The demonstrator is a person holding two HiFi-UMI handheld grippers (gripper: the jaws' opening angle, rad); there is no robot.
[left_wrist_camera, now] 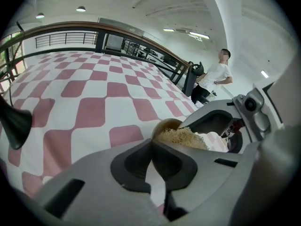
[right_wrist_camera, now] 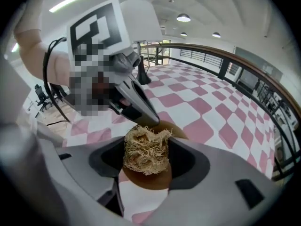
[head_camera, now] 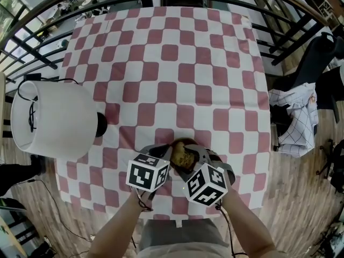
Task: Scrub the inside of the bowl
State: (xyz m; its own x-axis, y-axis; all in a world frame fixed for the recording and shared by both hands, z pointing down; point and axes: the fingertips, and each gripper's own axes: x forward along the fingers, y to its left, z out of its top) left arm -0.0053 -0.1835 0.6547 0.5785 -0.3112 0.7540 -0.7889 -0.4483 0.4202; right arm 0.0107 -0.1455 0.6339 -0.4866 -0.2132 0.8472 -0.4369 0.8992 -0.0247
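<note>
A small brown bowl (head_camera: 183,143) stands near the front edge of the checkered table. My left gripper (head_camera: 167,155) is shut on the bowl's near-left rim (left_wrist_camera: 170,125); in the left gripper view its jaws meet over the brown wall (left_wrist_camera: 151,148). My right gripper (head_camera: 195,157) is shut on a tan fibrous scrubber (right_wrist_camera: 146,145), which is down inside the bowl (right_wrist_camera: 151,181). The scrubber (head_camera: 183,157) fills most of the bowl's opening. The left gripper's fingers (right_wrist_camera: 138,102) show just behind the bowl in the right gripper view.
A white lamp shade (head_camera: 49,120) on a black base (head_camera: 101,124) stands at the table's left edge. The pink-and-white cloth (head_camera: 172,63) stretches away behind the bowl. A dark railing (head_camera: 279,20) rings the table. A chair with draped cloth (head_camera: 294,120) is at right.
</note>
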